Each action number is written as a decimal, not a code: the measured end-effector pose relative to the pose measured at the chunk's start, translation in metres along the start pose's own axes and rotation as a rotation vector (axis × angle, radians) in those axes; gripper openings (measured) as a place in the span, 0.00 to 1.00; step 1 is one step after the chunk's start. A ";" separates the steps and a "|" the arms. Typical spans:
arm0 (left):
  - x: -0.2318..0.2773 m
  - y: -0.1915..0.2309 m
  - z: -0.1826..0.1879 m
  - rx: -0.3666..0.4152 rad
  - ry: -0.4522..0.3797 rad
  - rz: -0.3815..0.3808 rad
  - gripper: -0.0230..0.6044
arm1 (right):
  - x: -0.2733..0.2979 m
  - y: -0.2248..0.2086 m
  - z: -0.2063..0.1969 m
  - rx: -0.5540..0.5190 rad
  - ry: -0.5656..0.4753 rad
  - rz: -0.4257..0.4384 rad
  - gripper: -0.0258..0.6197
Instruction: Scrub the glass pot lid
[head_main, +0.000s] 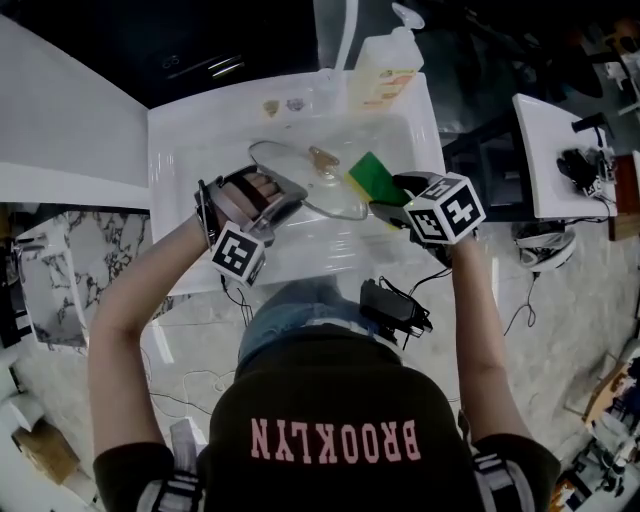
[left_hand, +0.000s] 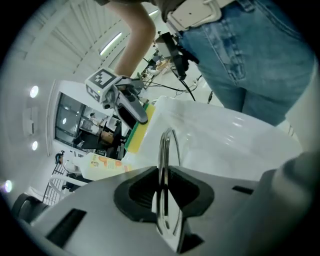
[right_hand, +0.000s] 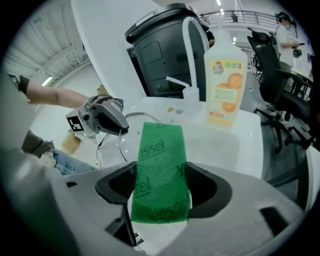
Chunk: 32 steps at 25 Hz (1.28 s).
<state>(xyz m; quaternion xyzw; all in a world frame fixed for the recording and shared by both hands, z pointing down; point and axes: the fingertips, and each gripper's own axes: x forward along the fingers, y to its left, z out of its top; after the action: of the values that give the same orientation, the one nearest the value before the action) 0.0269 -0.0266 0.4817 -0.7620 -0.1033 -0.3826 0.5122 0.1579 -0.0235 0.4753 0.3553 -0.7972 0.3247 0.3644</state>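
The clear round glass pot lid with a metal rim hangs over the middle of the white sink basin, tilted, its knob towards the sink's far edge. The left gripper has its jaws pressed onto the lid's rim at the side nearer the sink's left edge. In the left gripper view the rim runs edge-on between the pads, which probably keeps the lid steady and leaves its faces free for wiping.

The right gripper pinches a green scouring sponge with a yellow backing by one end. The free end lies just beside the lid's edge nearer the sink's right edge; contact cannot be made out. The green side looks turned for rubbing the glass.

A clear plastic dish-soap bottle with an orange label stands at the sink's far edge beside the white tap, handy but untouched.
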 end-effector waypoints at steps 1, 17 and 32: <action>-0.002 -0.007 -0.001 0.019 -0.003 0.005 0.13 | 0.006 0.006 -0.001 0.005 0.011 0.017 0.50; -0.007 -0.074 -0.019 0.058 0.048 0.009 0.13 | 0.076 0.092 -0.020 0.024 0.144 0.246 0.50; -0.008 -0.076 -0.021 0.070 0.069 -0.024 0.13 | 0.094 0.069 -0.041 0.193 0.294 0.428 0.50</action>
<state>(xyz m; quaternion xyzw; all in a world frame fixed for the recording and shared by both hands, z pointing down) -0.0303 -0.0083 0.5328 -0.7286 -0.1080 -0.4112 0.5370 0.0715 0.0143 0.5556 0.1609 -0.7581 0.5167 0.3639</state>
